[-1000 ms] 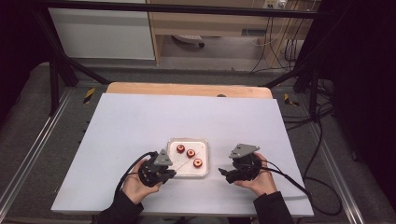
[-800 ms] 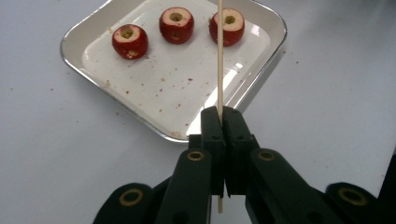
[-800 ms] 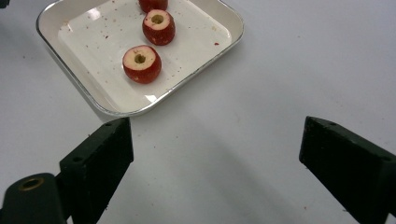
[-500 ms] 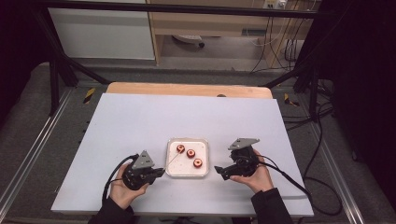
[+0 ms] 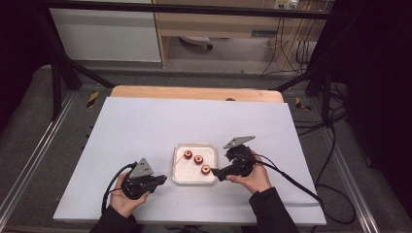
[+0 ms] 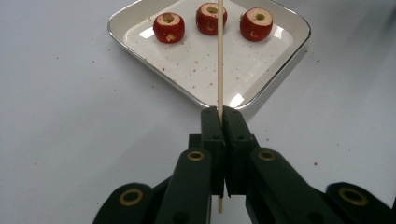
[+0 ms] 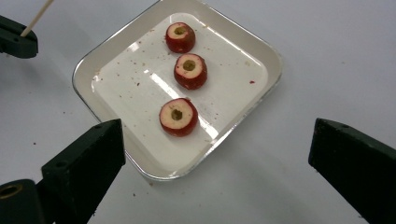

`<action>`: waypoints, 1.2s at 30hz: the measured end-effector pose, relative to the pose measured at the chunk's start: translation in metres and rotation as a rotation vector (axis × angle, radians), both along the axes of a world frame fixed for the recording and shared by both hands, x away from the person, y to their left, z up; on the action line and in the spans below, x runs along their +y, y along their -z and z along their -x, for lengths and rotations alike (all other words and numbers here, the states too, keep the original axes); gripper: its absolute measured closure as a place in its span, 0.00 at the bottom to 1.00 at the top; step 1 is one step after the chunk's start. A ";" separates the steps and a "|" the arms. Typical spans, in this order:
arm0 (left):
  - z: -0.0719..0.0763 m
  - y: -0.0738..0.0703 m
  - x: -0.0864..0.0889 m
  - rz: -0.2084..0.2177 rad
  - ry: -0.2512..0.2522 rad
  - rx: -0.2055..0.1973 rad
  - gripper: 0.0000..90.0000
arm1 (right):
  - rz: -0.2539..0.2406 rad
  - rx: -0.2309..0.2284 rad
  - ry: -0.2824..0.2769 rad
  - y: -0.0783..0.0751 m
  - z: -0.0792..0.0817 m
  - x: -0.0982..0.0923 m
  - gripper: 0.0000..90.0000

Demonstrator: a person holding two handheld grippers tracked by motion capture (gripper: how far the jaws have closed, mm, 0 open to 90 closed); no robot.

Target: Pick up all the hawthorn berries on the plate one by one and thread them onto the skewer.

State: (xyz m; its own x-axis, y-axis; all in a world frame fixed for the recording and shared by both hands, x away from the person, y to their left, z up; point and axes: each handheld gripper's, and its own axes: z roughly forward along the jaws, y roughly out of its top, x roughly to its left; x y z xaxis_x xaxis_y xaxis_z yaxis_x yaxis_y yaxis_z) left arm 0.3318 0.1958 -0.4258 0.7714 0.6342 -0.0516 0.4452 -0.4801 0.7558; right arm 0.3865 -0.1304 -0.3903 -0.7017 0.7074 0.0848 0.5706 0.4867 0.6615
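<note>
Three red cored fruits point(image 5: 198, 159) lie in a row on a white square tray point(image 5: 194, 145). My left gripper point(image 5: 163, 179) rests near the table's front, left of the tray, shut on a thin wooden skewer point(image 6: 220, 56) that points over the tray toward the middle fruit point(image 6: 211, 17). My right gripper point(image 7: 217, 140) hovers at the tray's near right corner. Its jaws have just been opening and stand wide with nothing gripped. The nearest fruit point(image 7: 178, 116) lies on the tray ahead of them.
The tray point(image 7: 130, 93) is speckled with red crumbs. White table surface point(image 5: 145, 126) spreads around it, with a wooden strip point(image 5: 194, 92) at the far edge. Cables point(image 5: 291, 179) trail from both grippers toward the front edge.
My left gripper has pulled back left, away from the tray, with the skewer in it. The right gripper has lifted a little toward the tray and its jaws have spread.
</note>
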 end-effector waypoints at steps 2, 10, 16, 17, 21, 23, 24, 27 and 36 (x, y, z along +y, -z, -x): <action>0.001 0.001 0.001 0.001 -0.004 -0.001 0.98 | 0.001 0.011 -0.010 0.000 -0.002 0.007 0.05; 0.002 0.002 0.005 0.000 -0.015 -0.009 0.98 | 0.019 0.045 -0.026 0.002 -0.010 0.028 0.13; 0.002 0.004 0.007 0.001 -0.016 -0.004 0.98 | 0.033 0.116 -0.049 0.004 -0.019 0.040 0.26; 0.002 0.004 0.007 0.000 -0.015 -0.004 0.98 | 0.040 0.129 -0.054 0.004 -0.021 0.042 0.28; 0.002 0.004 0.007 0.005 -0.016 -0.004 0.98 | 0.076 0.173 -0.070 0.009 -0.026 0.052 0.34; 0.002 0.004 0.007 0.006 -0.017 -0.005 0.98 | 0.095 0.193 -0.074 0.012 -0.028 0.056 0.37; 0.002 0.004 0.007 0.006 -0.017 -0.004 0.98 | 0.109 0.207 -0.071 0.013 -0.030 0.057 0.38; 0.002 0.003 0.007 0.007 -0.017 -0.006 0.98 | 0.129 0.236 -0.057 0.017 -0.033 0.059 0.42; 0.002 0.004 0.006 0.008 -0.015 -0.002 0.98 | 0.136 0.289 -0.039 0.023 -0.038 0.060 0.54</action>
